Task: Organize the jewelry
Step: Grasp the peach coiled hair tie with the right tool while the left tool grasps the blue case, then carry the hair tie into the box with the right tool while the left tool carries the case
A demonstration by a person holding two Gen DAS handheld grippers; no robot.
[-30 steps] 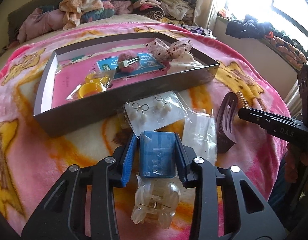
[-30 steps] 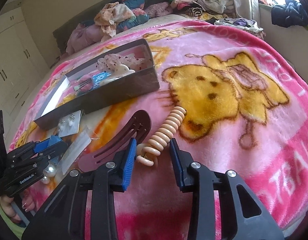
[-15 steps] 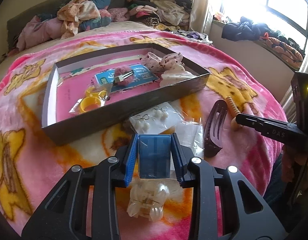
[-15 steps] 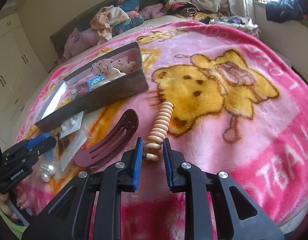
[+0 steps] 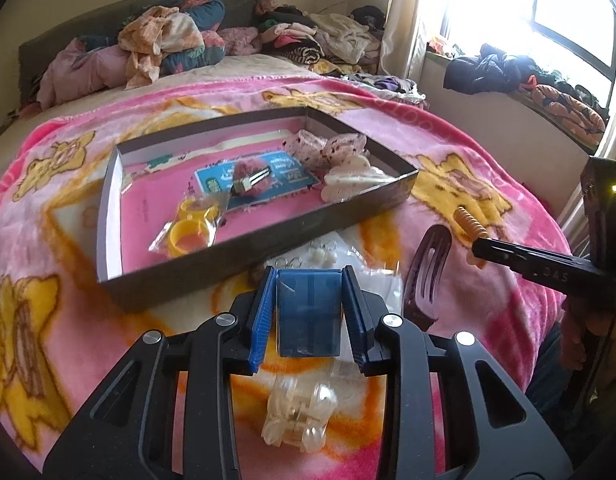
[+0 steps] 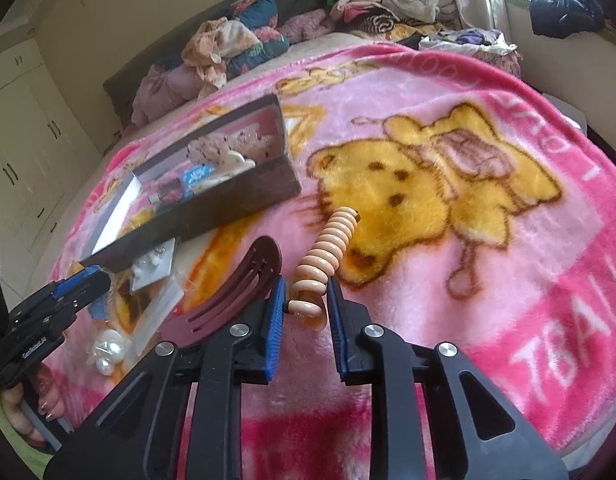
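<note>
Your left gripper (image 5: 309,312) is clamped on a small blue translucent case (image 5: 309,314), with both blue pads pressed against its sides and the case held clear of the pink blanket (image 5: 68,280). Directly beneath it on the blanket lies a clear hair claw clip (image 5: 298,412), and just past the case you can see a white card of earrings (image 5: 323,254) and a clear plastic bag (image 5: 381,286). Your right gripper (image 6: 306,312) has just been closing its jaws, and they now pinch the near end of a peach beaded coil bracelet (image 6: 325,256), which stretches away from the pads toward the yellow bear printed on the blanket; whether its far end rests on the blanket you cannot tell. Beside that bracelet, touching your right gripper's left finger, lies a maroon hair comb clip (image 6: 232,288). The dark shallow box (image 5: 212,264) sits further up the bed, well apart from both grippers, and it already holds 1 bag of yellow rings (image 5: 190,230), a pink fuzzy clip (image 5: 250,174) on a blue card (image 5: 284,174), a speckled bow (image 5: 327,144) and a white claw clip (image 5: 347,178). In the right wrist view a cluster of pearl beads (image 6: 108,346) lies near your left gripper, and your fingers (image 6: 48,406) wrap its handle at the lower left.
</note>
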